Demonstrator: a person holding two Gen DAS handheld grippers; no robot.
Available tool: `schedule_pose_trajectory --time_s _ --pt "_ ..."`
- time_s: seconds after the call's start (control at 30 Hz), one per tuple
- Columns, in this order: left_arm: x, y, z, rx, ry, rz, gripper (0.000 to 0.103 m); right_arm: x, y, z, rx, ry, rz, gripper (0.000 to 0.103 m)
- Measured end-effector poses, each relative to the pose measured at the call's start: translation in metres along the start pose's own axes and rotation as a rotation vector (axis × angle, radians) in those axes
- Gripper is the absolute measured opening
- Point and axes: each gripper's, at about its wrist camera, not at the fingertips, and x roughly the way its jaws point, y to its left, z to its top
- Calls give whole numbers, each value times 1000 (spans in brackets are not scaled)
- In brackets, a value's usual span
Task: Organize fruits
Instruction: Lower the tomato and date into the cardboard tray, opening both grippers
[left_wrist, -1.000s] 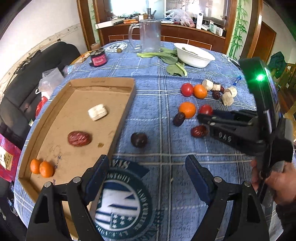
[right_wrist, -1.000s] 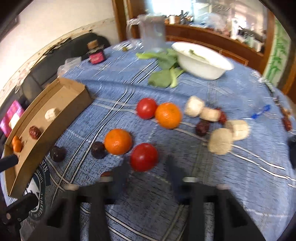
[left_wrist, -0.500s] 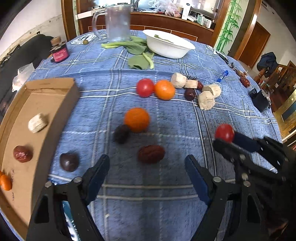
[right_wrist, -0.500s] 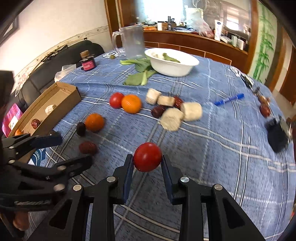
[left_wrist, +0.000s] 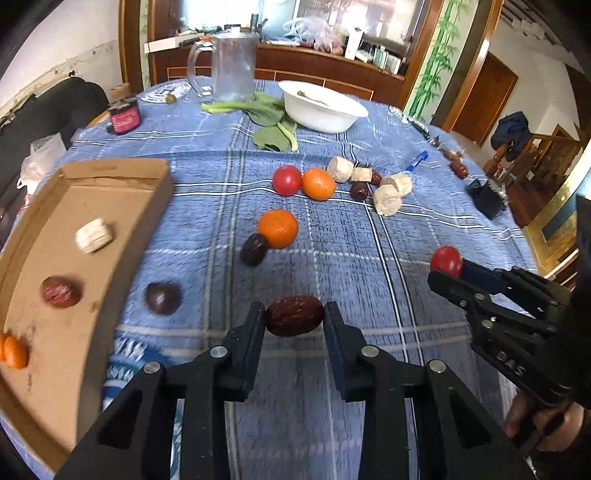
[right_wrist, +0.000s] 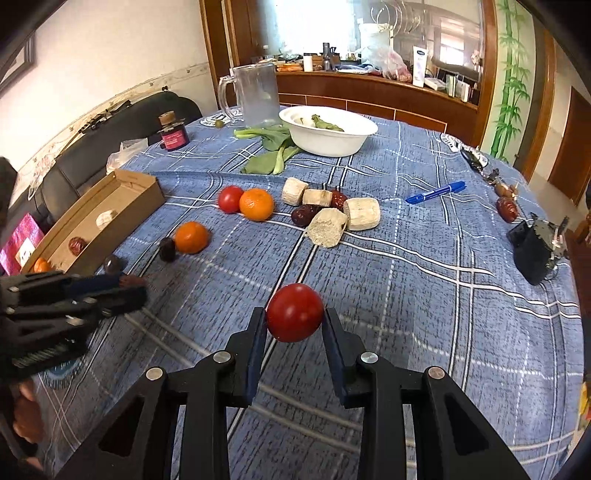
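My left gripper (left_wrist: 294, 320) is shut on a red date (left_wrist: 294, 315), held just above the blue cloth beside the cardboard tray (left_wrist: 122, 173). The tray holds a pale chunk (left_wrist: 93, 235), a red date (left_wrist: 60, 292) and small oranges (left_wrist: 14, 352). My right gripper (right_wrist: 294, 320) is shut on a red tomato (right_wrist: 294, 312), lifted over the cloth; it also shows in the left wrist view (left_wrist: 446, 259). On the cloth lie an orange (left_wrist: 277, 228), two dark fruits (left_wrist: 253, 249) (left_wrist: 163, 297), another tomato (left_wrist: 287, 180) and orange (left_wrist: 318, 183).
Pale chunks and dates (right_wrist: 334, 212) lie mid-table. A white bowl (right_wrist: 328, 131), greens (right_wrist: 275, 155), a glass jug (right_wrist: 255, 94) and a jar (right_wrist: 173, 134) stand at the back. A blue pen (right_wrist: 436, 192) and a black object (right_wrist: 535, 249) lie at the right.
My left gripper has closed on the red date, which lay loose between its open fingers. My right gripper still holds the tomato and has shifted slightly.
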Motion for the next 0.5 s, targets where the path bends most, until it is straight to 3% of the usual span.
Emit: schedule_pose_trajectory --time_s 0.3,0.5 --pt "-42 27 -30 -28 -33 -25 31 -25 28 -27 7 8 -21 33" --pt "-67 70 -35 -83 -70 -6 31 -23 65 -15 -9 7 3 33"
